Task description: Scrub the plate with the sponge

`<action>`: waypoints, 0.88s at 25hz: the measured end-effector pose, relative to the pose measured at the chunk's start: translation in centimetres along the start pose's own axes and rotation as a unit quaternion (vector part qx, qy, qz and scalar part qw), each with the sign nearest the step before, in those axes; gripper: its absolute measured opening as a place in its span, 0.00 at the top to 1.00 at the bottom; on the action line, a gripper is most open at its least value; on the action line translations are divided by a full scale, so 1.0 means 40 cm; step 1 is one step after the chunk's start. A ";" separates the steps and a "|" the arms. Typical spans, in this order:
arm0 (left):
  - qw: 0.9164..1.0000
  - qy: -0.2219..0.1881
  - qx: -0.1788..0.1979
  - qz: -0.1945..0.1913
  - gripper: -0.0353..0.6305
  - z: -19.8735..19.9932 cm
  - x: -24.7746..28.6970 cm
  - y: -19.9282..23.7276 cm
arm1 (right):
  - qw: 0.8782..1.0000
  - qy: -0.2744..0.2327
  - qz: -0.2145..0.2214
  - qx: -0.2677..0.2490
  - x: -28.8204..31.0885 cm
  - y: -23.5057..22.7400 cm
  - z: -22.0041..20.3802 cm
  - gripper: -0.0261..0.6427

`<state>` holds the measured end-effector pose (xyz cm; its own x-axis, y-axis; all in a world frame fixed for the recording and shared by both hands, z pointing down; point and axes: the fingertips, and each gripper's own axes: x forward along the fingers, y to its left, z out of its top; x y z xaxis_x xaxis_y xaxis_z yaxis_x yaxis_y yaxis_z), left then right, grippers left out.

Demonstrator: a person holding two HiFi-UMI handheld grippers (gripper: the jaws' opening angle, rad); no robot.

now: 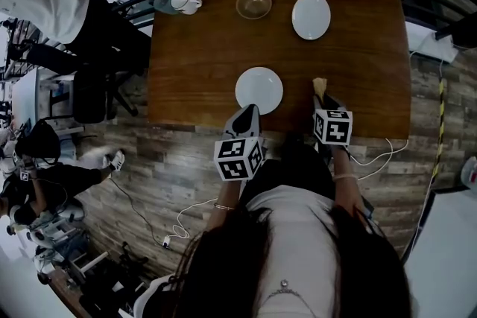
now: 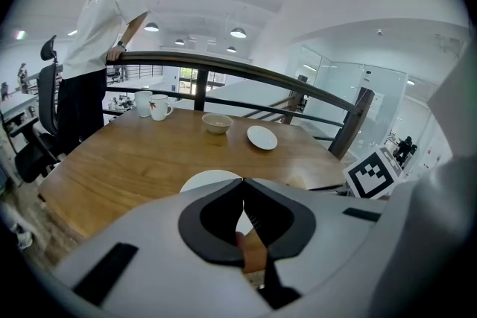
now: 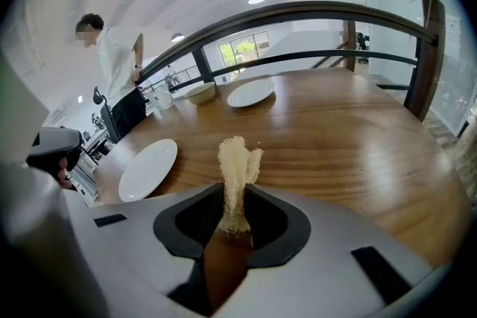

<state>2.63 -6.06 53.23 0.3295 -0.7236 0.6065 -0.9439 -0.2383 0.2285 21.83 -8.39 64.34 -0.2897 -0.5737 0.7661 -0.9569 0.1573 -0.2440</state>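
One wooden table [image 1: 194, 48] carries everything: a far plate [image 1: 311, 16], a bowl [image 1: 254, 4] and mugs [image 1: 182, 2] along the back edge, and the near plate [image 1: 258, 89] lying flat close to the front edge, which I take to be the one to scrub. The left gripper [image 1: 250, 112] sits at that plate's near rim with its jaws closed together and nothing between them; whether its tips touch the rim I cannot tell. The right gripper [image 1: 324, 99] is off to the plate's right, over bare wood, its jaws partly closed and pinching the sponge [image 3: 237, 167], a pale fibrous piece that stands up out of the jaws with its upper half free. The sponge is clear of the plate, which in the right gripper view lies to the left, near but apart [image 3: 147, 169]. So the pickup looks made and scrubbing has not begun. Next, as I judge it, the right gripper must carry the sponge left over the plate, lower the free end onto it, and rub, while the left steadies the rim.
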 end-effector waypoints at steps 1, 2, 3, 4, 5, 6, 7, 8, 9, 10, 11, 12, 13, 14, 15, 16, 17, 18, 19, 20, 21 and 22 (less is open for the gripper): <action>1.000 -0.001 -0.001 0.001 0.93 0.000 -0.002 0.001 | 1.000 0.000 0.002 0.004 0.000 0.000 0.000 0.81; 1.000 -0.002 -0.001 0.003 0.93 0.001 -0.004 0.003 | 1.000 -0.001 0.005 0.008 0.000 0.000 0.001 0.81; 1.000 -0.003 -0.002 0.004 0.93 0.000 -0.006 0.005 | 1.000 -0.001 0.007 0.010 0.001 0.001 0.001 0.81; 1.000 -0.004 -0.003 0.005 0.93 0.000 -0.008 0.008 | 1.000 0.000 0.009 0.012 0.000 0.001 0.001 0.82; 1.000 -0.005 -0.004 0.007 0.93 -0.001 -0.010 0.010 | 1.000 -0.001 0.011 0.013 0.000 0.002 0.002 0.82; 1.000 -0.006 -0.006 0.008 0.93 -0.002 -0.013 0.012 | 1.000 -0.001 0.013 0.013 -0.002 0.003 0.003 0.82; 1.000 -0.007 -0.009 0.009 0.93 -0.002 -0.015 0.014 | 1.000 -0.002 0.014 0.013 -0.004 0.004 0.004 0.82; 1.000 -0.008 -0.011 0.009 0.93 -0.002 -0.018 0.015 | 1.000 -0.003 0.015 0.012 -0.006 0.006 0.005 0.83; 1.000 -0.010 -0.013 0.010 0.93 -0.001 -0.021 0.016 | 1.000 -0.005 0.016 0.010 -0.008 0.008 0.006 0.83; 1.000 -0.011 -0.014 0.011 0.93 0.000 -0.023 0.018 | 1.000 -0.006 0.017 0.007 -0.010 0.011 0.008 0.83; 1.000 -0.013 -0.016 0.012 0.93 0.001 -0.024 0.020 | 1.000 -0.006 0.019 0.003 -0.011 0.015 0.010 0.83; 1.000 -0.014 -0.018 0.013 0.93 0.001 -0.025 0.022 | 1.000 -0.006 0.021 0.000 -0.012 0.018 0.012 0.83; 1.000 -0.015 -0.019 0.015 0.93 0.000 -0.026 0.024 | 1.000 -0.007 0.023 -0.003 -0.012 0.021 0.014 0.83; 1.000 -0.016 -0.021 0.016 0.93 0.000 -0.027 0.026 | 1.000 -0.007 0.024 -0.005 -0.013 0.023 0.015 0.83; 0.999 -0.017 -0.023 0.018 0.93 0.000 -0.028 0.027 | 1.000 -0.008 0.026 -0.007 -0.014 0.025 0.016 0.83; 0.999 -0.017 -0.024 0.019 0.93 0.000 -0.030 0.028 | 1.000 -0.008 0.028 -0.009 -0.016 0.026 0.018 0.83; 0.999 -0.019 -0.025 0.020 0.93 0.000 -0.033 0.028 | 0.999 -0.009 0.029 -0.010 -0.017 0.028 0.020 0.83; 0.999 -0.020 -0.026 0.021 0.93 -0.001 -0.036 0.028 | 0.999 -0.010 0.031 -0.012 -0.019 0.030 0.022 0.82; 0.999 -0.020 -0.028 0.022 0.93 -0.002 -0.040 0.029 | 0.999 -0.010 0.034 -0.013 -0.021 0.033 0.024 0.82; 0.999 -0.021 -0.029 0.023 0.93 -0.003 -0.044 0.029 | 0.999 -0.012 0.037 -0.013 -0.023 0.038 0.027 0.82; 0.999 -0.021 -0.031 0.024 0.93 -0.004 -0.049 0.031 | 0.999 -0.013 0.039 -0.015 -0.025 0.043 0.032 0.82; 0.999 -0.021 -0.032 0.025 0.93 -0.005 -0.054 0.033 | 0.999 -0.015 0.041 -0.017 -0.026 0.049 0.037 0.82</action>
<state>0.68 -4.68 52.37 0.2798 -0.7598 0.5868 -0.9554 -0.1602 0.2481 20.31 -8.66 62.18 -0.3672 -0.5821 0.7255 -0.9301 0.2312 -0.2852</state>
